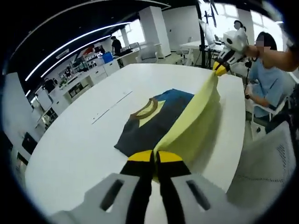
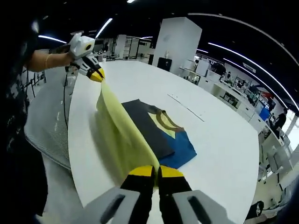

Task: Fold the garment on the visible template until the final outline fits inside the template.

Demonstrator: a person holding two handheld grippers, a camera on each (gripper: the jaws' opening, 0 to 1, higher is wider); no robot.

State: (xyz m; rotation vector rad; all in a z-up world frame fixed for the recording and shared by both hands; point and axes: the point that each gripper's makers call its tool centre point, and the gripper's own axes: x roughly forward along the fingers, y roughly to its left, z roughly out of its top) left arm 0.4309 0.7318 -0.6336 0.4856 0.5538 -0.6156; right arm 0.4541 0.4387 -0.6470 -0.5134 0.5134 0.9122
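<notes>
Two grippers hold the garment (image 1: 154,122): the left gripper (image 1: 154,156) and the right gripper (image 2: 156,171) are each clamped on its yellow edge (lifted taut between them), while its dark and blue body lies flat on the white worktop (image 1: 84,135).

Both views look low along the white table (image 1: 70,154) from opposite ends, sharing the garment (image 2: 140,126) between them.
</notes>
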